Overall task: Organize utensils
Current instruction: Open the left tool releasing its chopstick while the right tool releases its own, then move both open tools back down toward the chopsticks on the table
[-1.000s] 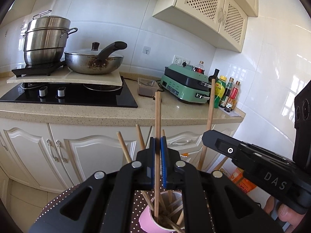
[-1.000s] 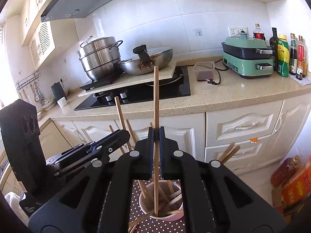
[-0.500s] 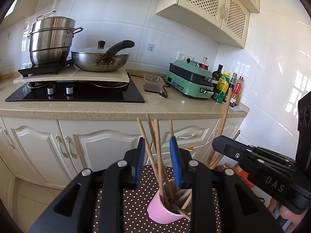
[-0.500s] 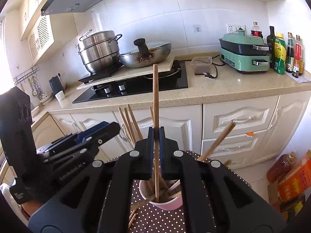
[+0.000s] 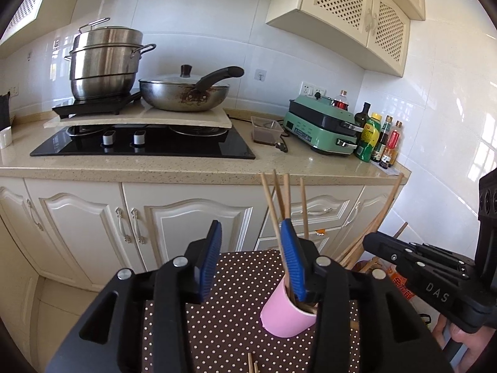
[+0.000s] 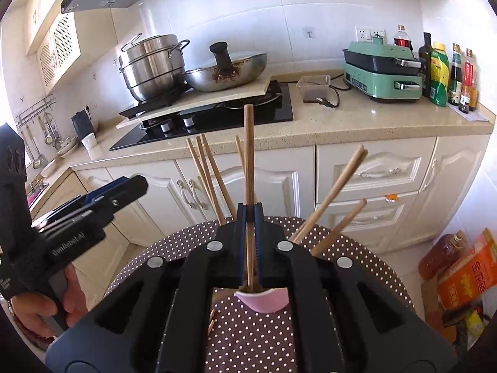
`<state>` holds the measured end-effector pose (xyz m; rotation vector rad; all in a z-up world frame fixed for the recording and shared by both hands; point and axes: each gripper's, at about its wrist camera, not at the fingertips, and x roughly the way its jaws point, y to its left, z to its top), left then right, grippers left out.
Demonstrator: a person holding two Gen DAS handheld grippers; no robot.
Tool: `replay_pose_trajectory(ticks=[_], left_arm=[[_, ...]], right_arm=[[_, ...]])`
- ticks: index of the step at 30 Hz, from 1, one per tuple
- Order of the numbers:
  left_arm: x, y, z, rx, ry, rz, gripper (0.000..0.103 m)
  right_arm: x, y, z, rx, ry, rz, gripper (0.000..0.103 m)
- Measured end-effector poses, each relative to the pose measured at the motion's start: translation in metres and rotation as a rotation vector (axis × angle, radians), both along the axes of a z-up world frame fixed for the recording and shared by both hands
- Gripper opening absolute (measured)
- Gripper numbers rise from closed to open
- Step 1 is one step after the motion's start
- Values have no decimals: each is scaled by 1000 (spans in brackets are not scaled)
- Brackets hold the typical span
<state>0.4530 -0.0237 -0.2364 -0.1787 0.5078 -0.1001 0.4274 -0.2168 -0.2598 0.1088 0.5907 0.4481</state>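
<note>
- Right hand-held gripper (image 6: 248, 217) is clenched on one wooden chopstick (image 6: 248, 155), held upright with its long axis near vertical; the lower end sits directly above, or just inside, the mouth of the pink cup (image 6: 264, 301). I cannot tell whether the tip has reached the bottom.
- Left hand-held gripper (image 5: 250, 258) has nothing between its blue pads and its jaws are opening; the pink cup (image 5: 285, 317) lies just ahead of it and to the right, partly behind its right finger.
- Judging by this, the coming move is for the right one: lower the chopstick along its own length into the cup and let go. It is the nearer one, being straight over the cup.
- Standing chopsticks (image 6: 208, 174) already fill the cup, some leaning left of the held one and two leaning away to the right (image 6: 335, 192); these crowd the mouth and could deflect the tip or tip the light cup.
- Cup rests on a brown dotted bench (image 6: 248, 342). A few loose chopsticks (image 5: 252, 363) lie on the cloth near the cup, on the side towards the cameras, seemingly left to collect.
- Behind the cup, well apart, stand white cabinets (image 5: 192, 223) and the kitchen counter, out of the way.
</note>
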Motion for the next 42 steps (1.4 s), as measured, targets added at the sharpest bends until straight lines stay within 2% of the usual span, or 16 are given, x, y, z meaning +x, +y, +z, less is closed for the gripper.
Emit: replay_pose_trajectory(ticks=[18, 21, 22, 31, 37, 42], left_arm=[[-31, 7, 4, 25, 34, -8, 49], [-35, 8, 4, 24, 45, -12, 49], [-36, 8, 4, 24, 49, -13, 49], [-46, 13, -10, 52, 119, -33, 49], [-51, 17, -39, 70, 251, -80, 49], [-51, 24, -88, 63, 501, -157, 49]], right_arm=[[-33, -7, 5, 1, 56, -65, 8], [-39, -9, 7, 1, 58, -77, 16], [-41, -10, 8, 4, 56, -80, 22], [-67, -17, 7, -1, 67, -105, 23], [-82, -14, -14, -13, 138, -114, 23], [-89, -2, -44, -45, 231, -93, 23]])
